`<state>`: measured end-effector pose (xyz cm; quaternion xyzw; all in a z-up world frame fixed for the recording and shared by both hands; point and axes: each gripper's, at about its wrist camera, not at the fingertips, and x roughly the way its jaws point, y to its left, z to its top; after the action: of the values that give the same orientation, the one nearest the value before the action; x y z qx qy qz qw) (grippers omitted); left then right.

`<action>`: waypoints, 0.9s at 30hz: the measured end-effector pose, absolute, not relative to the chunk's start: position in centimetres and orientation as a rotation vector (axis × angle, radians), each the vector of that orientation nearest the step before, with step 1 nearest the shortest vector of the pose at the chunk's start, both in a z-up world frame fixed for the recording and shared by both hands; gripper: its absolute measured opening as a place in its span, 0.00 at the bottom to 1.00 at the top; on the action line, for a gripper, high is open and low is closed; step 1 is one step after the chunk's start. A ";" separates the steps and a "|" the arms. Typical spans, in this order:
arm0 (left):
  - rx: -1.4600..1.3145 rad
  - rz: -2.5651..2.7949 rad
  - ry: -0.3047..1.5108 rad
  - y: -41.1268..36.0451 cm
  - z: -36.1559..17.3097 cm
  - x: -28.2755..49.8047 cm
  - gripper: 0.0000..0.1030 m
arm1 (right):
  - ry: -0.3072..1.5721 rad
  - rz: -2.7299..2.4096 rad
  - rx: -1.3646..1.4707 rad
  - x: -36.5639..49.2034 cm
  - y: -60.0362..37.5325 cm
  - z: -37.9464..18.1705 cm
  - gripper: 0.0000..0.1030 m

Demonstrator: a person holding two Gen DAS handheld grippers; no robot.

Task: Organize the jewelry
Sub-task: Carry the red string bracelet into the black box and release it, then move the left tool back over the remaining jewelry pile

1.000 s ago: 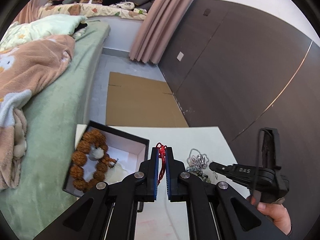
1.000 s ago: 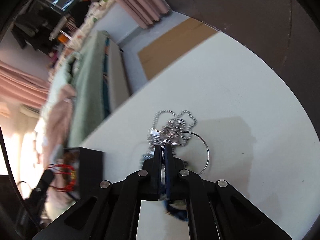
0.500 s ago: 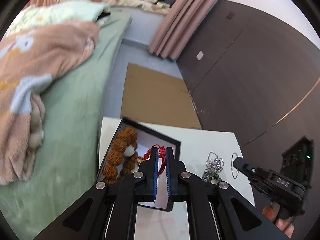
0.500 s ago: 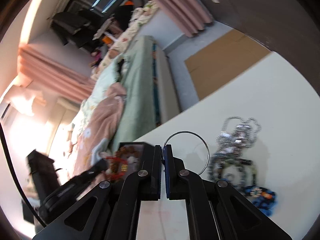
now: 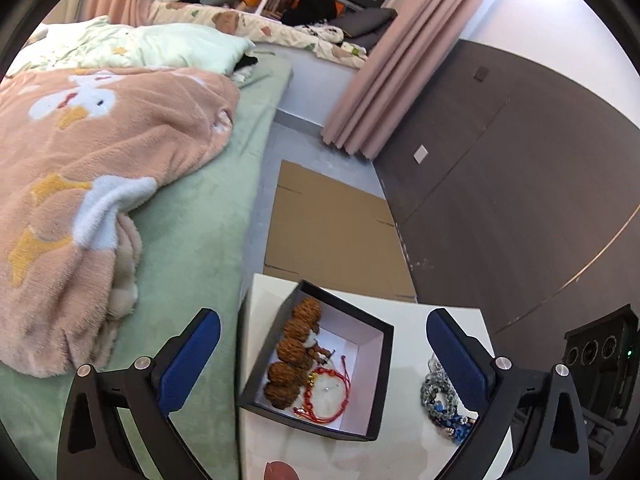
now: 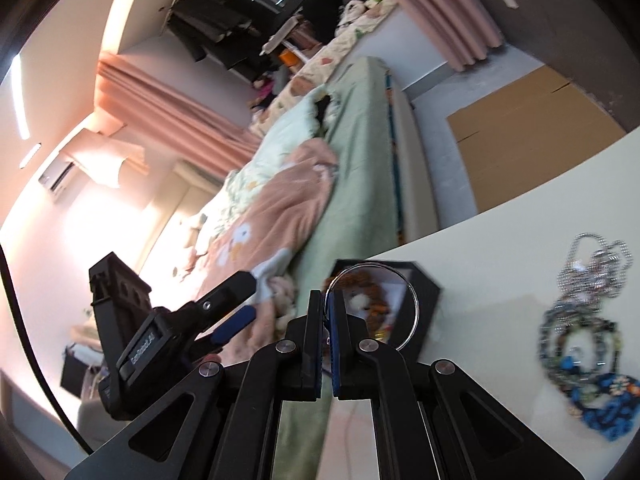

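Note:
A black box with a white inside [image 5: 376,364] stands on the white table [image 5: 416,316]. In it lie a brown bead bracelet [image 5: 294,354] and a red cord bracelet [image 5: 326,396]. My left gripper [image 5: 320,326] is wide open and empty above the box. My right gripper [image 6: 327,300] is shut on a thin silver bangle [image 6: 414,300] and holds it in the air in front of the box [image 6: 424,292]. A silver chain [image 6: 596,258], a grey bead bracelet [image 6: 576,340] and a blue bead piece [image 6: 608,404] lie on the table to the right.
A bed with a green sheet [image 5: 200,240] and a pink blanket [image 5: 80,160] runs along the table's left side. Flat cardboard [image 5: 332,232] lies on the floor beyond the table. A dark wall panel [image 5: 500,180] stands at the right.
My left gripper opened and the red cord bracelet now lies in the box. My right gripper lifted the silver bangle off the table and moved left toward the box.

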<state>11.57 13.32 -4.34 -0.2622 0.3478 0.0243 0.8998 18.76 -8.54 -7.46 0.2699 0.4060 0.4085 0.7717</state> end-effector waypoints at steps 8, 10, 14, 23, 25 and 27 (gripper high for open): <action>-0.567 0.058 0.699 14.7 -4.5 11.1 1.00 | 0.959 0.932 0.606 19.5 -5.6 -8.9 0.79; -0.558 0.048 0.693 14.6 -4.4 11.0 1.00 | 0.948 0.903 0.600 19.5 -6.1 -8.9 0.85; -0.534 0.044 0.688 14.2 -4.2 10.9 1.00 | 0.924 0.858 0.566 19.3 -7.9 -8.2 0.86; -0.467 -0.025 0.713 11.0 -3.7 11.7 1.00 | 0.872 0.667 0.516 18.9 -14.8 -6.8 1.00; -0.464 -0.046 0.721 10.3 -3.8 11.8 1.00 | 0.879 0.644 0.497 18.9 -15.9 -6.8 1.00; -0.456 -0.058 0.725 9.4 -3.8 12.0 1.00 | 0.891 0.619 0.475 18.8 -16.9 -6.9 1.00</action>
<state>11.97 9.36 -3.78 -0.2210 0.3516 -0.0283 0.9092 18.83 -16.87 -6.87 0.2240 0.4199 0.2916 0.8297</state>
